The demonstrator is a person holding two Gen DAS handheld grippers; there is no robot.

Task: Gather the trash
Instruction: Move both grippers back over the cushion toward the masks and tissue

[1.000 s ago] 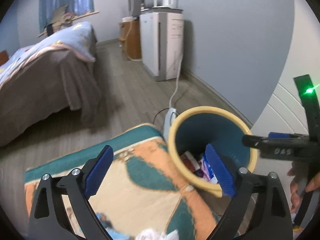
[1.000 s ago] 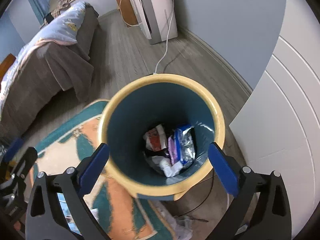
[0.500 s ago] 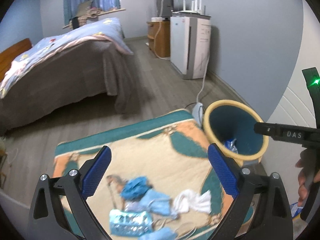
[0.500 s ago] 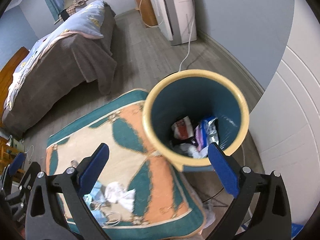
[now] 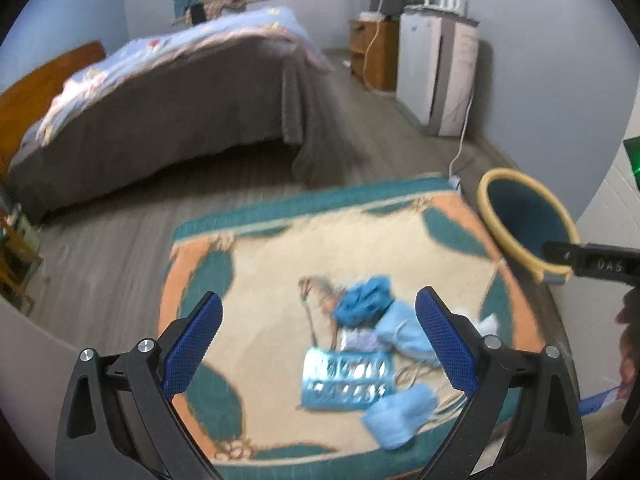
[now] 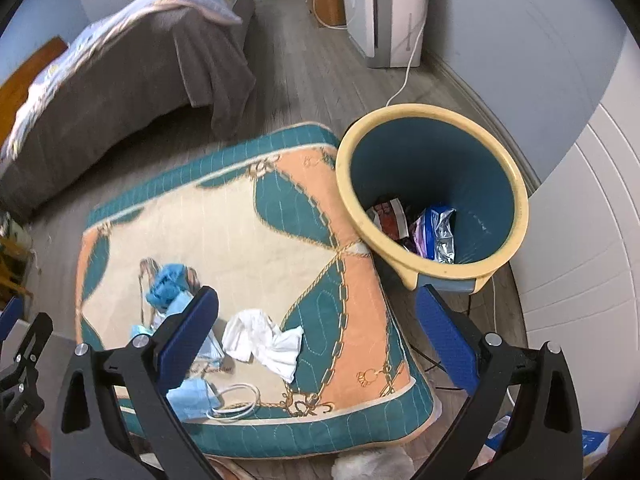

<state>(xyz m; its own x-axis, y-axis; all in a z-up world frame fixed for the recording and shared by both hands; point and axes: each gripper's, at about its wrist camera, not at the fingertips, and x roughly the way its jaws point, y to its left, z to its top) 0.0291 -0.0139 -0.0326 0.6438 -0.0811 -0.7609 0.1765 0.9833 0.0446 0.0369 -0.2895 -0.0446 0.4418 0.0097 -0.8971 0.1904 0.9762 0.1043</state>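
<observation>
Rug (image 6: pixel 256 240): cream centre, teal and peach shapes, gold rope-and-chain pattern, teal border. Bin (image 6: pixel 432 128): pale yellow rim, dark teal inside. Wrappers in the bin (image 6: pixel 434 232): silver, blue, purple, one red-and-white. Trash on the rug: crumpled blue glove (image 5: pixel 364 306), light blue masks (image 5: pixel 400 414) with white loops, white tissue (image 6: pixel 264 338), teal-and-silver blister pack (image 5: pixel 346 378). Gripper pads (image 5: pixel 192 346): dark blue, dotted texture; frames black. Bed (image 5: pixel 168 108): grey-brown cover, light blue patterned quilt. Floor (image 5: pixel 112 256) grey wood, walls pale blue-grey.
</observation>
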